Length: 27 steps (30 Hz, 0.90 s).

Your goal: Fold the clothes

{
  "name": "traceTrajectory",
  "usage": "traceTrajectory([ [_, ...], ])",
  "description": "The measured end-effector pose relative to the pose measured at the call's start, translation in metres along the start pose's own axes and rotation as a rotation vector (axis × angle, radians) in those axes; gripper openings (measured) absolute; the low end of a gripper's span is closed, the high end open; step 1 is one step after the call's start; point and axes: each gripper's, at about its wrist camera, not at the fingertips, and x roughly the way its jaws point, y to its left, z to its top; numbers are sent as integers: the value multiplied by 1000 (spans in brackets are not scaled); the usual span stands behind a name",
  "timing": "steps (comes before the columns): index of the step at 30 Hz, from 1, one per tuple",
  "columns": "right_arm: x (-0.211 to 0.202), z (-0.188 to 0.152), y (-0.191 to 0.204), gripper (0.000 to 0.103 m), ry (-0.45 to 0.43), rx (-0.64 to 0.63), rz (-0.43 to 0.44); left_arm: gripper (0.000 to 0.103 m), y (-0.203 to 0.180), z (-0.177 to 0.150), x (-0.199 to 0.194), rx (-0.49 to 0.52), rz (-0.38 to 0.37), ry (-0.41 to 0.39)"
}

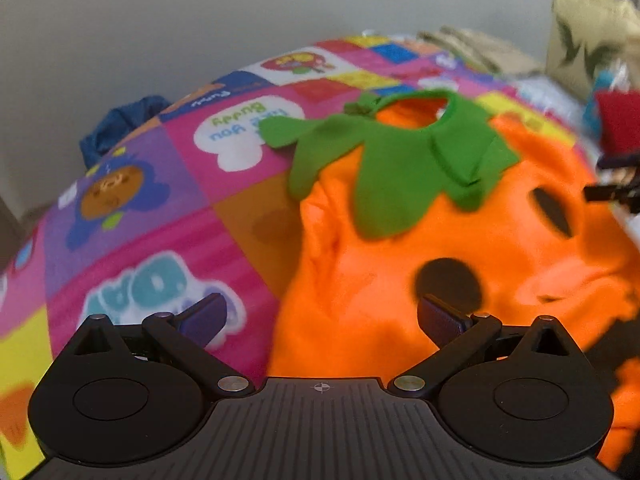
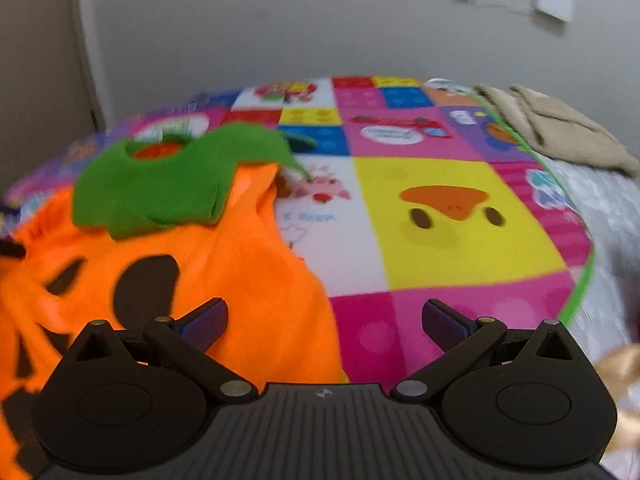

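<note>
Both tools, left tool and right tool, hover splayed above pumpkin costume.

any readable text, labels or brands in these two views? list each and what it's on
"Buddy": green, upside down, on a white cloud patch of the play mat, left wrist view.
Blue line below it: too blurred.
White script on the blue square: too blurred.
Other mat bubbles: too blurred.
Pumpkin costume, grippers: none.
</note>
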Motion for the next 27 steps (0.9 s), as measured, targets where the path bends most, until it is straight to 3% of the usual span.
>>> traceTrajectory([
  [2,24,8,8,103,7,-69,-79,103,0,9,21,48,84,8],
  [5,49,18,15,103,-22,-141,-210,103,4,25,44,107,243,-48],
  [7,55,25,12,103,-34,-129,-233,103,10,34,44,89,289,-81],
  [9,46,28,2,103,-53,-76,-202,103,18,38,35,51,302,-108],
  [11,30,26,-14,103,-68,6,-116,103,30,33,17,-18,214,-111],
  [16,-7,-3,-50,103,-23,251,233,103,58,-10,-14,-364,-206,-3],
  [18,-11,-18,-50,103,-3,293,296,103,52,-28,-17,-402,-239,21],
  [21,-10,-38,-44,103,24,322,306,103,36,-46,-19,-396,-198,29],
  [27,-19,-76,-30,103,-21,363,427,103,5,-76,-29,-336,-209,-54],
])
